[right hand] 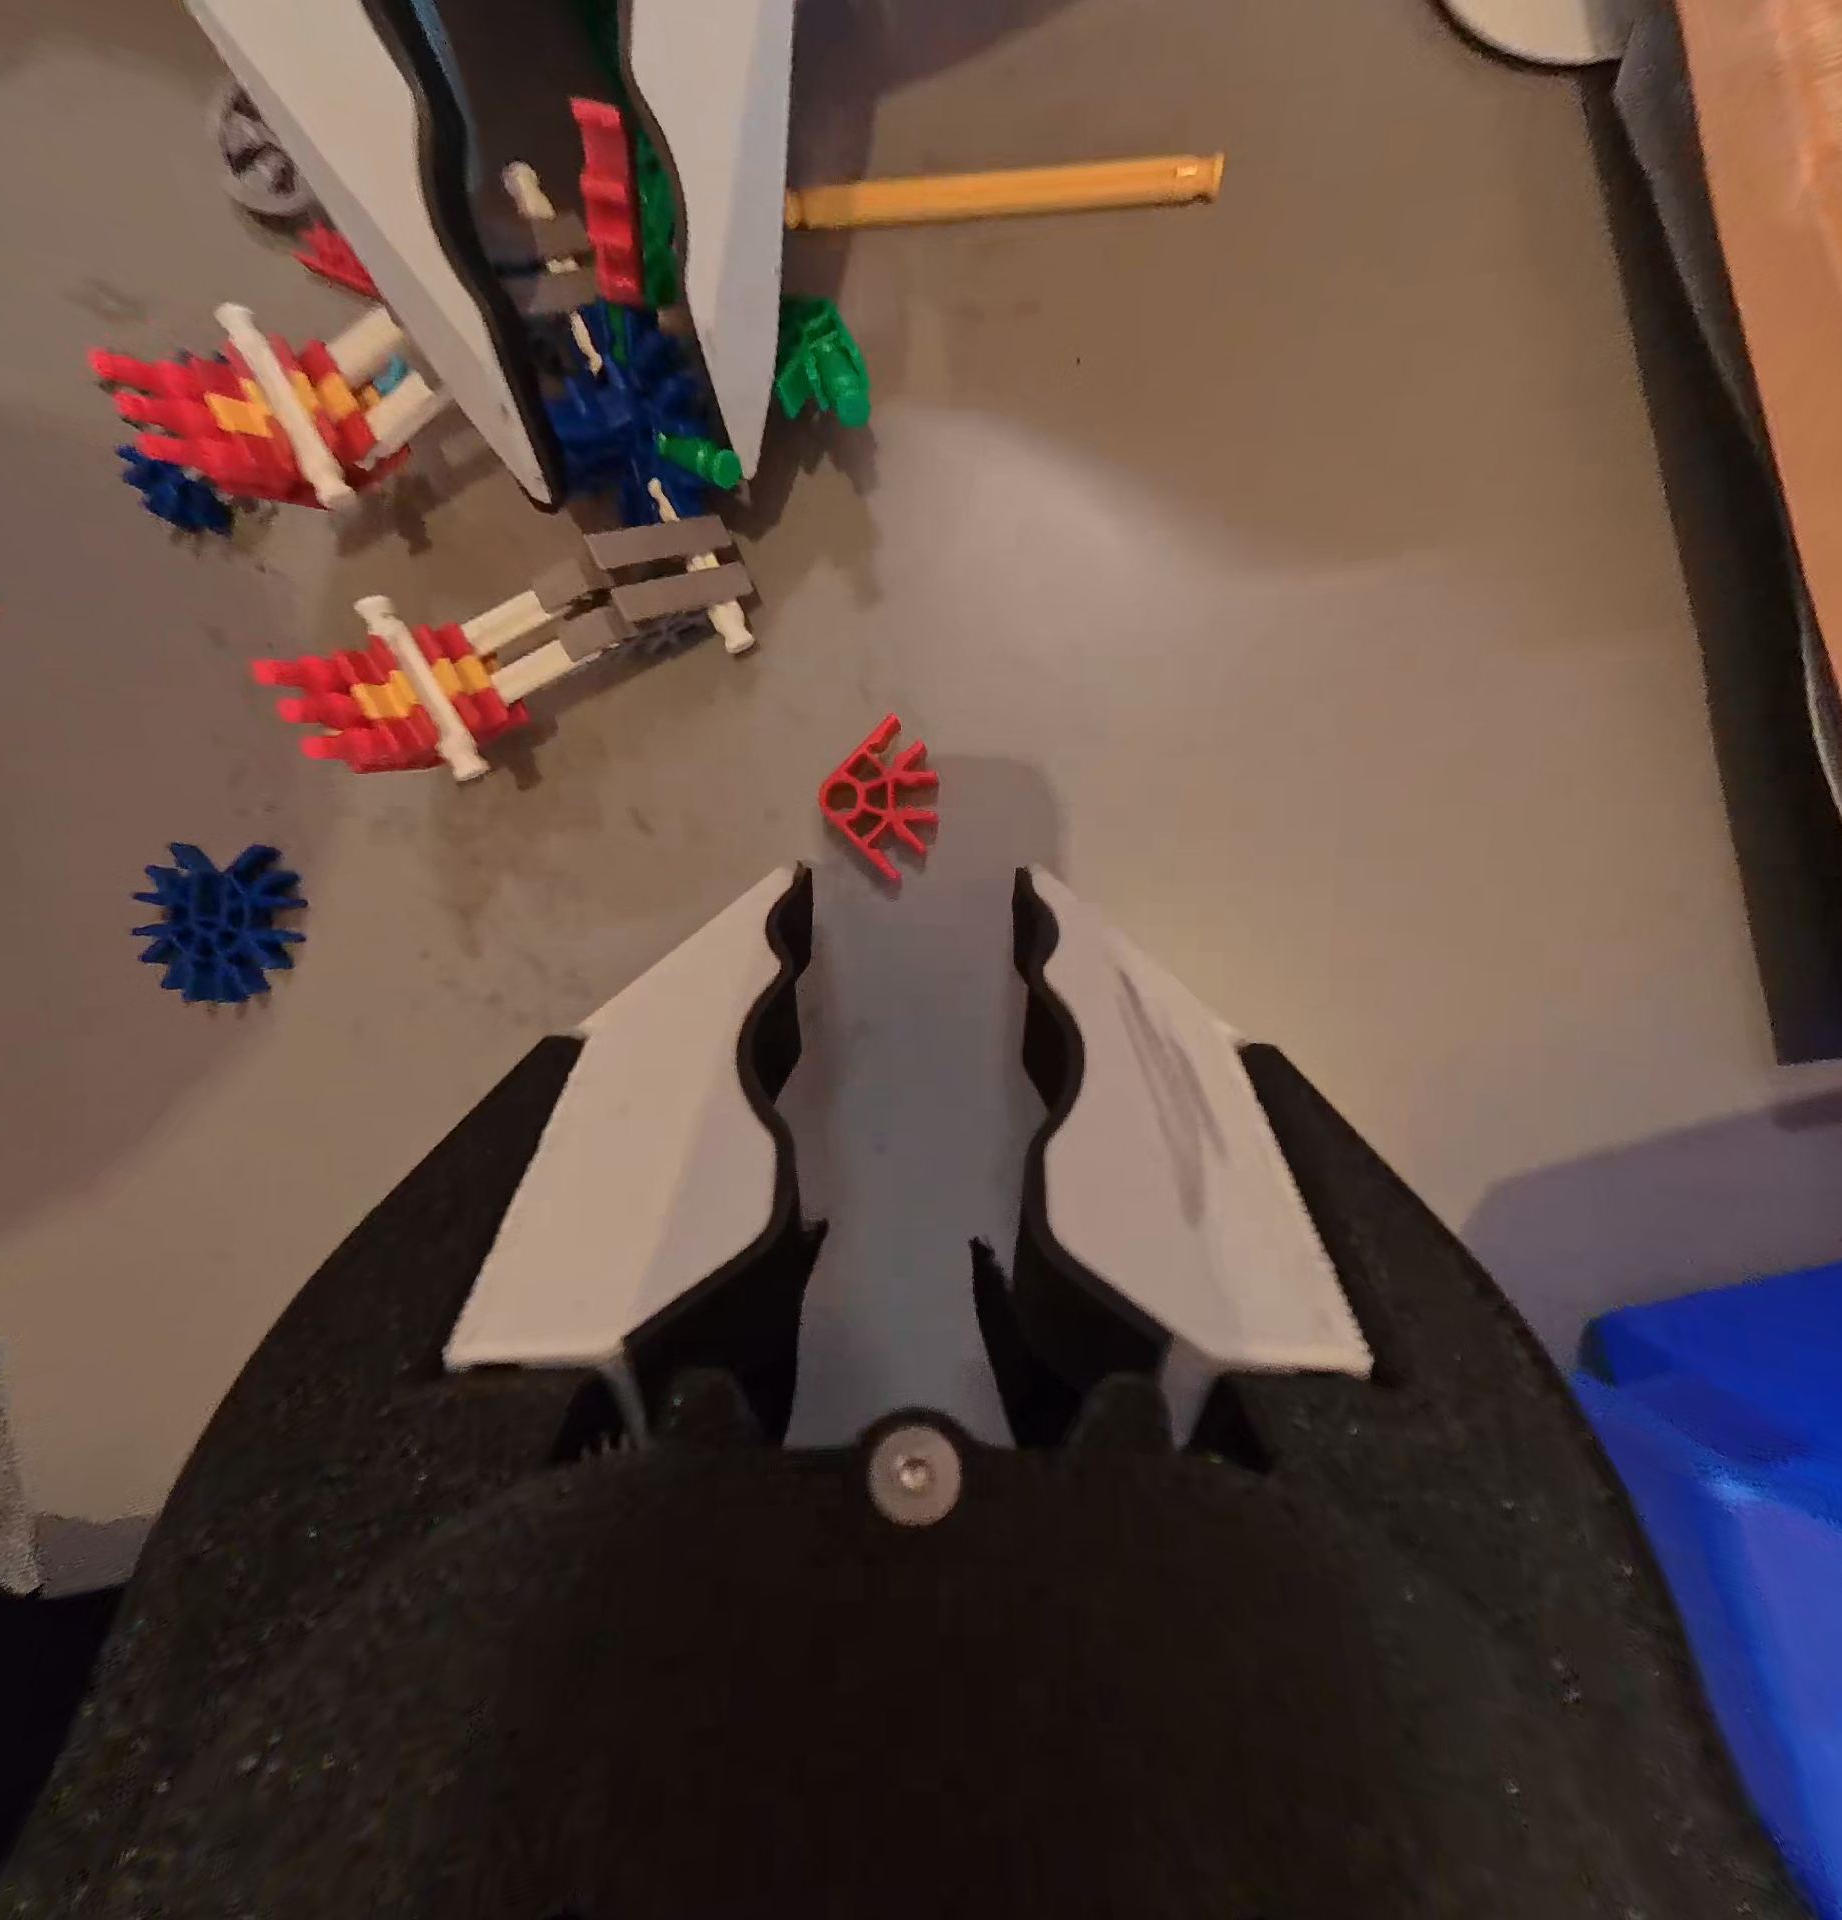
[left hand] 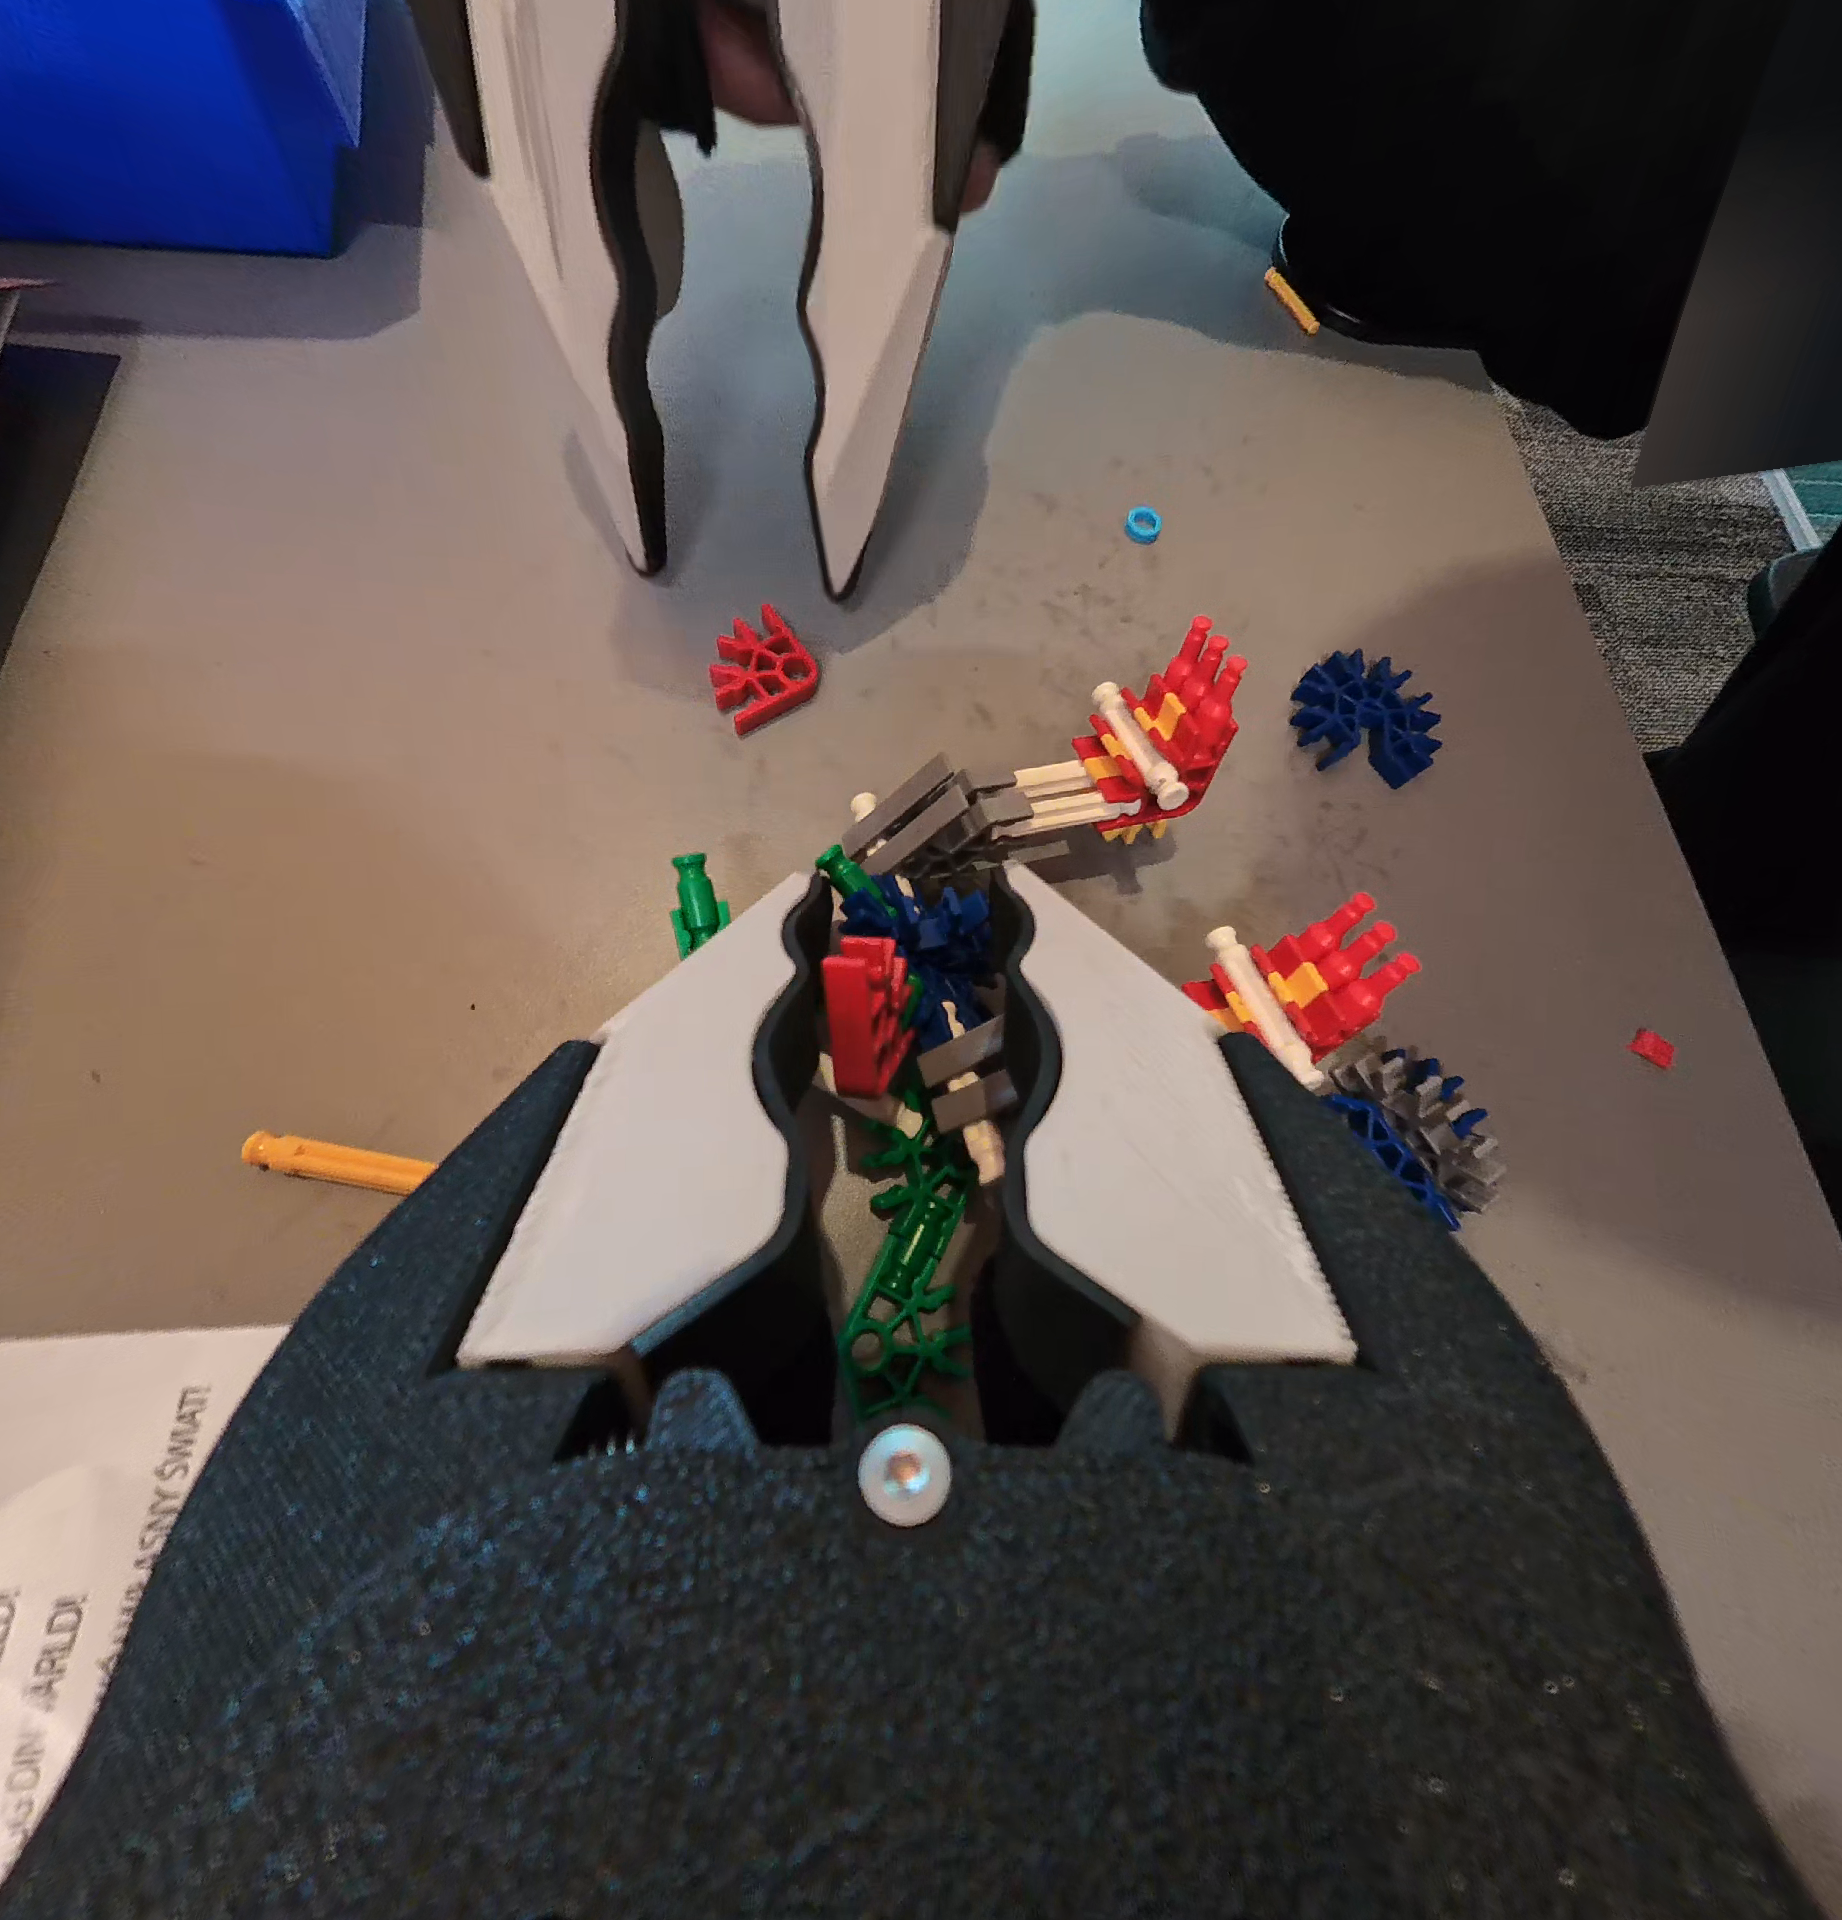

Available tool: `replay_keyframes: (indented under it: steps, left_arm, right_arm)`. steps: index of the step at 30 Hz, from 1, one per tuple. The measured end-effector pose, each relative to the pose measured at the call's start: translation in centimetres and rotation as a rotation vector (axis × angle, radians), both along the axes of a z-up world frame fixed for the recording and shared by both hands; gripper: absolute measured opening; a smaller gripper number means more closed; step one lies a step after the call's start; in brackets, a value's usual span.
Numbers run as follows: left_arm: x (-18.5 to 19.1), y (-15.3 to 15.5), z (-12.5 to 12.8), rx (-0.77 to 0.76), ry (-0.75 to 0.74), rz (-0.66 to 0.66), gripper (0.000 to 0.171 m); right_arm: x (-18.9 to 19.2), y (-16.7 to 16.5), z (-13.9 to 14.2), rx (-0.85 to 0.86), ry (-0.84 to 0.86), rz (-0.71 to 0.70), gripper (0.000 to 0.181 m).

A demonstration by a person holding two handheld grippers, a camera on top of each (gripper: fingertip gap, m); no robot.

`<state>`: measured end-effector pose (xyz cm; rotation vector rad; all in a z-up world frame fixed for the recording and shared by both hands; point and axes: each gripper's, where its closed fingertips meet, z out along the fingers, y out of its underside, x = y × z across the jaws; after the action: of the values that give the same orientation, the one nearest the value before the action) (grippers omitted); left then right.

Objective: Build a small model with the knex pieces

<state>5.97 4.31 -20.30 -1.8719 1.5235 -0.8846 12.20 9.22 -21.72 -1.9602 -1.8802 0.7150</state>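
Left claw (left hand: 912, 883) clamps a multicoloured rod-and-connector toy assembly (left hand: 917, 997); right claw (right hand: 912, 873) gapes.

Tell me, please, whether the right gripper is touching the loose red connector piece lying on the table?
Apart. The right wrist view shows bare table between the right gripper, whose jaws stand open, and the red connector just ahead of its fingertips.

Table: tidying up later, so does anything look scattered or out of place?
Yes. Loose pieces lie apart from the model: a red connector, blue connector, yellow rod, small blue ring, and another yellow rod at the table's far edge.
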Motion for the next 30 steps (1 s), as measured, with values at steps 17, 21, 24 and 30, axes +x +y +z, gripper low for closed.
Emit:
replay_keyframes:
  steps: [17,21,24,30]
  left_arm:
    - [-0.2,0.3,0.1,0.01,0.003,0.025,0.033]
    - [-0.2,0.5,0.5,0.018,-0.022,0.039,0.04]
    - [-0.2,0.9,1.2,0.038,-0.049,0.06,0.042]
    - [0.3,2.3,3.7,0.284,-0.098,0.112,0.04]
  right_arm:
    - [-2.5,-1.5,-0.8,0.069,0.028,0.127,0.022]
    - [-2.7,-1.4,-0.7,0.062,0.04,0.128,0.019]
    - [-3.1,-1.6,0.5,0.036,0.113,0.128,0.019]
    - [-4.2,-2.1,4.6,-0.103,0.359,0.119,0.019]
